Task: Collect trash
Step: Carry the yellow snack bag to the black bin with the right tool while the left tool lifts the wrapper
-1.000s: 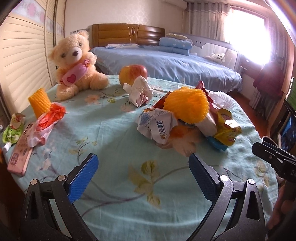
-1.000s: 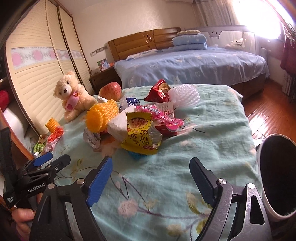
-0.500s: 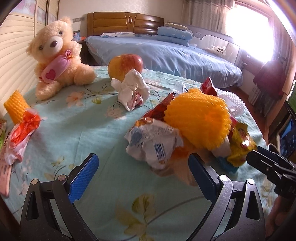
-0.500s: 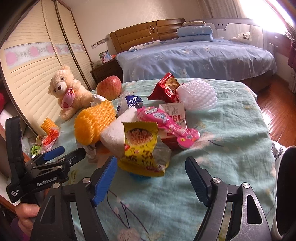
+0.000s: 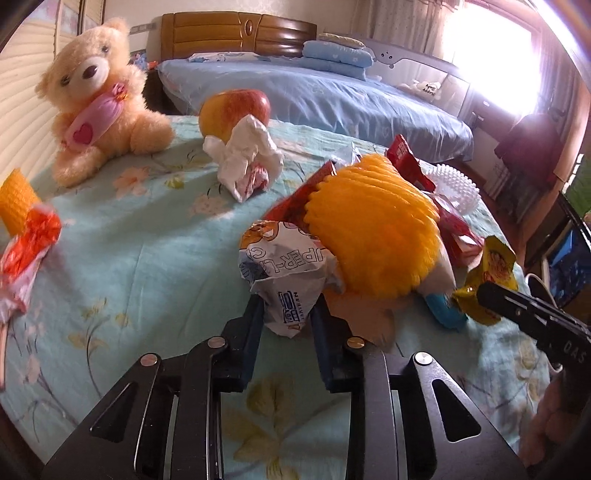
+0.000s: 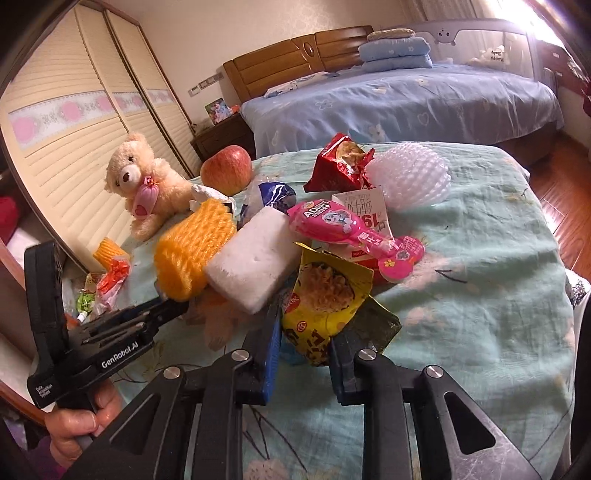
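The scene was a bedroom, and the work surface was a table covered with a pale turquoise cloth with printed flowers (image 5: 140, 258). Behind it stood a bed with a blue sheet (image 6: 424, 99), a brown wooden headboard (image 5: 236, 35) and folded blue pillows (image 6: 395, 51). On one side ran cream louvred wardrobe doors (image 6: 74, 122), and strong light came from a window behind curtains on the other side.

The trash lay in one heap near the middle of the cloth. The left gripper (image 5: 286, 317) had just been closing, and its blue fingers (image 5: 255, 325) pressed from both sides on a crumpled white wrapper with blue print (image 5: 284, 273) at the near edge of the heap. The right gripper (image 6: 303, 343) had also just been closing, and it pinched the lower end of a yellow snack bag with a noodle picture (image 6: 325, 299). In the heap were also an orange foam fruit net (image 5: 373, 229), a white foam block (image 6: 255, 254), a pink candy package (image 6: 351, 232), a red torn snack bag (image 6: 340, 162) and a white foam net (image 6: 410, 177).

Apart from the heap, a crumpled white tissue (image 5: 243, 158) lay just before a red and yellow apple (image 5: 234, 112). A beige teddy bear with a pink heart pouch (image 5: 96, 99) sat near the wardrobe. A small orange net piece (image 5: 16, 195) and a red and white wrapper (image 5: 26, 251) lay at the cloth's edge. A hand (image 6: 77, 421) held the left gripper's handle
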`<state>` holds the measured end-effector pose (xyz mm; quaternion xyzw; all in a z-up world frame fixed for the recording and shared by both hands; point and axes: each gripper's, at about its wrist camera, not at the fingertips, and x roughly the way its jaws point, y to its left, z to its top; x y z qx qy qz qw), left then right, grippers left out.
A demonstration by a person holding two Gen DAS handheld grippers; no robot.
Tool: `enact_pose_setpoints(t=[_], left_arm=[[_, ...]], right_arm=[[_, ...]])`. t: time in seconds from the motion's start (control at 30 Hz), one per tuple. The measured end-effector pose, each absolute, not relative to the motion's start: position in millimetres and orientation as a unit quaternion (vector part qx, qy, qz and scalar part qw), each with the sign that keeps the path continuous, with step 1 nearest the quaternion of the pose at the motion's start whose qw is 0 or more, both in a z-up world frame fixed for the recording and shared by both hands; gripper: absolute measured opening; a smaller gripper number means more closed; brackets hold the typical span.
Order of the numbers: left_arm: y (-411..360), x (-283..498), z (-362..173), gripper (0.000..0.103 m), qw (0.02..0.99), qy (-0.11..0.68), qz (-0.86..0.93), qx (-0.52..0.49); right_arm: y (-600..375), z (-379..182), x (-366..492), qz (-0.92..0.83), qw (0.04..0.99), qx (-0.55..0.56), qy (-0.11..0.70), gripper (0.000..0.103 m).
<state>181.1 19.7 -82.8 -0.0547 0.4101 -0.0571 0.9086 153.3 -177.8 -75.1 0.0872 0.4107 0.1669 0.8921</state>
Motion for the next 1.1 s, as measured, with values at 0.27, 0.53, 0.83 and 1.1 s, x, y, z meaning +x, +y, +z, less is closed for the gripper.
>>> enact_pose_setpoints(t=[0.27, 0.53, 0.83, 1.1], left_arm=[[14, 144, -77, 0.024, 0.905, 0.414, -0.073, -0.066], [-13, 123, -66, 0.024, 0.906, 0.407, -0.107, -0.054], [-63, 113, -61, 0.024, 0.898, 0.407, -0.166, -0.034], [-112, 110, -60, 0.024, 0.886, 0.411, -0.215, -0.014]], right_arm=[[-192, -67, 129, 0.17, 0.893, 0.102, 0.403, 0.023], [-218, -60, 108, 0.153, 0.9, 0.115, 0.392, 0.023], [-250, -58, 89, 0.125, 0.904, 0.125, 0.389, 0.023], [-285, -56, 72, 0.094, 0.909, 0.134, 0.383, 0.023]])
